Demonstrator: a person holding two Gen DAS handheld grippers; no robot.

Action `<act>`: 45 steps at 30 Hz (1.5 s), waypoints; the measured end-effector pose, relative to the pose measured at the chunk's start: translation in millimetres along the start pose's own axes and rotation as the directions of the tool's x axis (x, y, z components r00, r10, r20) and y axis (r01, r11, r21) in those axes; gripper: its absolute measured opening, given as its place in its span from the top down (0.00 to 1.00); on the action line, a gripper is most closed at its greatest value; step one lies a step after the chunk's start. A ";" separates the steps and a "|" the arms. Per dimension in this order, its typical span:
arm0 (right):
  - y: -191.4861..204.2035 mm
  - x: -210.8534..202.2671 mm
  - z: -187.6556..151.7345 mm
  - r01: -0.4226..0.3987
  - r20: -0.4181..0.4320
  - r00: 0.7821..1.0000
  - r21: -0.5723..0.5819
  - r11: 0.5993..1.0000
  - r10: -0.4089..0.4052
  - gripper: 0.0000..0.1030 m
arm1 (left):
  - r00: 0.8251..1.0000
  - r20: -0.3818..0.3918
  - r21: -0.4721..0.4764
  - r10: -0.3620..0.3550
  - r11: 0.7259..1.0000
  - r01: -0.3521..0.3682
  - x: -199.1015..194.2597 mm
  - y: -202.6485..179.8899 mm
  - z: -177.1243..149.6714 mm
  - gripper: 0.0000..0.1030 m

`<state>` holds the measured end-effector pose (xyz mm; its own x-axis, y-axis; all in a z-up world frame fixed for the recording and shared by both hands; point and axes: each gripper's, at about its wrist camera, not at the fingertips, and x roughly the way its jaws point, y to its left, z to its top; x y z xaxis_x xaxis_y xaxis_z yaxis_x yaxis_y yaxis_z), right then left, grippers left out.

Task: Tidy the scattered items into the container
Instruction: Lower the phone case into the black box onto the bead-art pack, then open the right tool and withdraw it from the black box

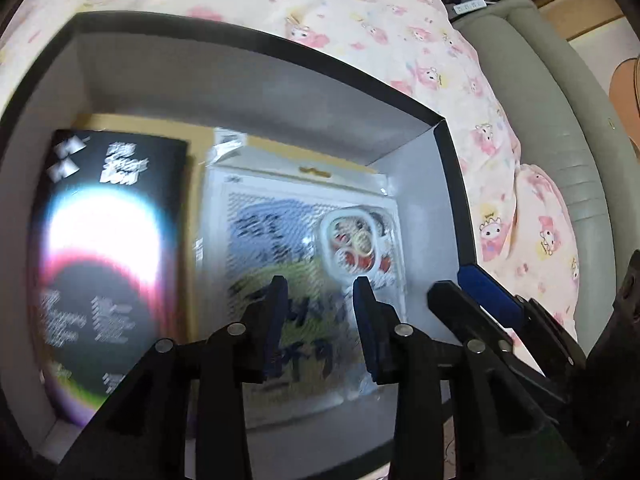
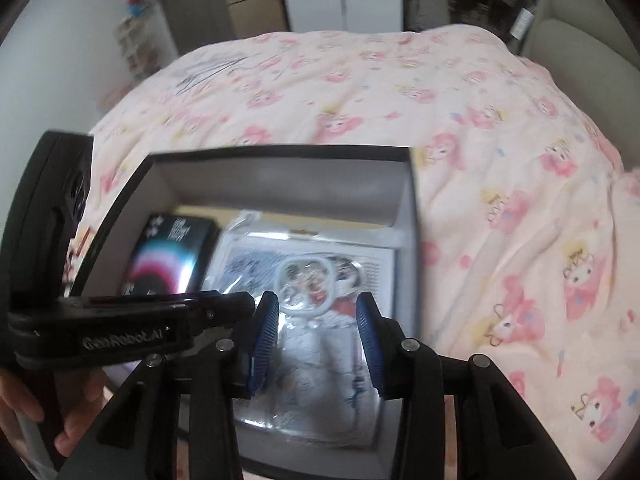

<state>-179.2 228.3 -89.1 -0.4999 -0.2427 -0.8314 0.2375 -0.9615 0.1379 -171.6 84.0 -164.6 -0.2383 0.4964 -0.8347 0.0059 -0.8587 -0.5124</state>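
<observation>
Box on the bedspread holds black carton and clear packet. Left gripper released, empty above the packet; dipping could snag it.

Right wrist: right gripper likewise unclenched, empty, crowding the left gripper's body; collision risk.

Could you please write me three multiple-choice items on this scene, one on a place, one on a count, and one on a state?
1. Where does the black packet lie?
A. on the bedspread
B. in the box, left of the phone case pack
C. on the sofa

2. How many items lie in the box?
A. two
B. four
C. none

3. The right gripper is
A. shut on the packet
B. open, holding nothing
C. out of view

Answers: 1 B, it lies beside the phone case pack; 2 A, only those two show; 3 B, its fingers stand apart.
</observation>
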 end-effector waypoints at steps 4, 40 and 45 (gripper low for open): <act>-16.6 -7.7 4.3 -0.027 0.019 1.000 0.075 0.997 0.025 0.65 | 0.996 -0.066 0.009 0.057 0.998 -0.056 23.9 -7.3 10.2 0.75; 4.1 -18.8 -3.5 0.022 0.086 0.996 0.078 0.997 -0.029 0.65 | 0.965 0.187 0.175 0.183 0.960 -0.216 -62.6 -43.5 -43.8 0.67; 30.0 -51.1 -32.2 0.014 0.130 0.991 0.055 0.998 -0.021 0.65 | 0.934 0.255 0.272 0.249 0.909 -0.317 -108.4 -39.8 -79.8 0.67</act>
<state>-119.7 216.0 -59.7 -0.6089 -0.2373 -0.7569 0.1848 -0.9704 0.1556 -68.4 74.5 -69.8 -0.4684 0.2174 -0.8563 -0.1833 -0.9721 -0.1465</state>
